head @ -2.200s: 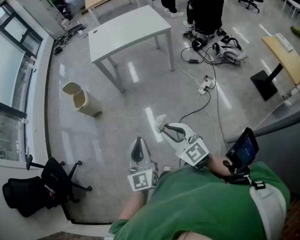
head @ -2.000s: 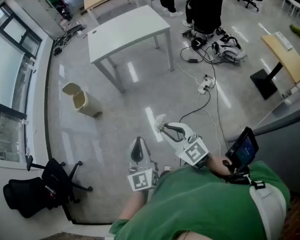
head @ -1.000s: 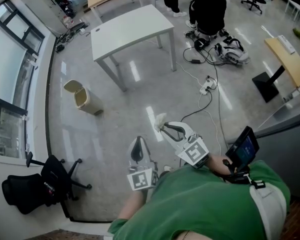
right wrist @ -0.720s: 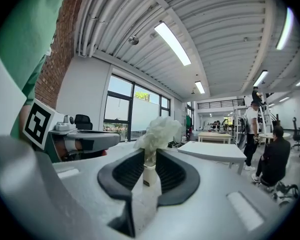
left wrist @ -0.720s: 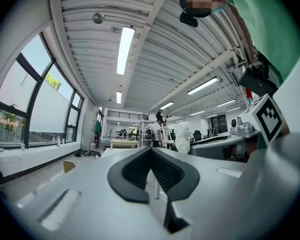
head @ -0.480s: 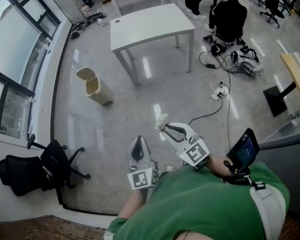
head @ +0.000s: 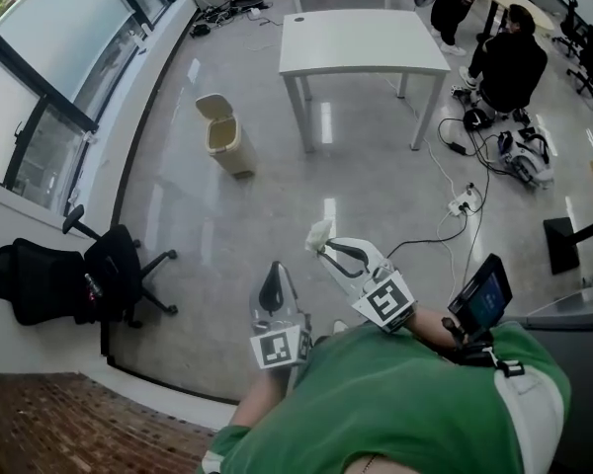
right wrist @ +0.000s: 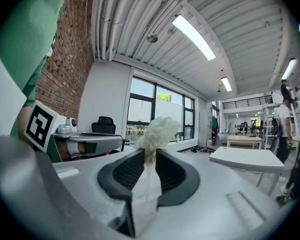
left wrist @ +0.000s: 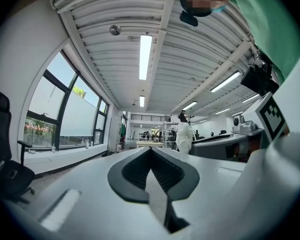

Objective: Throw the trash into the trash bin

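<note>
A crumpled white tissue (right wrist: 159, 129) pokes out from between the black pads of my right gripper (right wrist: 149, 156), which is shut on it. In the head view the same tissue (head: 319, 233) sticks out past the right gripper (head: 324, 248), held level over the floor. My left gripper (head: 271, 292) hovers beside it on the left, and in its own view its jaws (left wrist: 151, 156) meet at the tips with nothing between them. A beige trash bin (head: 225, 135) with a raised lid stands on the floor well ahead and to the left, next to the white table (head: 361, 42).
A black office chair (head: 69, 282) stands at the left by the windows (head: 49, 77). Cables and a power strip (head: 463, 201) lie on the floor to the right. A seated person in black (head: 509, 67) is beyond the table.
The whole view has swung: the bin and table have shifted right and toward the top centre, the chair has come further in. Both grippers keep their pose, the tissue still held.
</note>
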`<move>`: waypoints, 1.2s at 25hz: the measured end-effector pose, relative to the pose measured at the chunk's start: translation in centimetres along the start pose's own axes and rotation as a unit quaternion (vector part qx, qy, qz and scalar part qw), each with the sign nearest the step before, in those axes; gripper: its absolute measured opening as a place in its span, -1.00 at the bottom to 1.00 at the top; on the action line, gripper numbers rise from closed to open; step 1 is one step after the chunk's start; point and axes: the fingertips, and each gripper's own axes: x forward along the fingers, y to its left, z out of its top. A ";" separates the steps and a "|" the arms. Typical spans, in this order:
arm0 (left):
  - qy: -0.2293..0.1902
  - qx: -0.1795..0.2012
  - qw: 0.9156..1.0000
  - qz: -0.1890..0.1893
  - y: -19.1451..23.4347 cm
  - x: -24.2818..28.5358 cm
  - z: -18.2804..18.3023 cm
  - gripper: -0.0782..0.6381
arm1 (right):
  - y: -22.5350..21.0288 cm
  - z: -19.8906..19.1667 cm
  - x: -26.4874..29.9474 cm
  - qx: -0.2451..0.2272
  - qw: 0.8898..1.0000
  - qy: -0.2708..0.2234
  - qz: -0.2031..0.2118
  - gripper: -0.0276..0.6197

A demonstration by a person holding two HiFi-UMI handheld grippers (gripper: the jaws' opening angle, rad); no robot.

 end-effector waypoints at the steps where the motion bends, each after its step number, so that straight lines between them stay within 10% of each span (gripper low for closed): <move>1: 0.000 -0.002 1.000 0.005 0.7 -0.3 -0.1 -0.76 | 0.6 0.1 0.6 0.000 1.000 0.000 0.005 -0.68; 30: 0.000 -0.007 0.999 0.054 11.0 1.0 -1.1 -0.76 | 4.4 0.5 11.4 -0.002 0.997 0.001 0.072 -0.68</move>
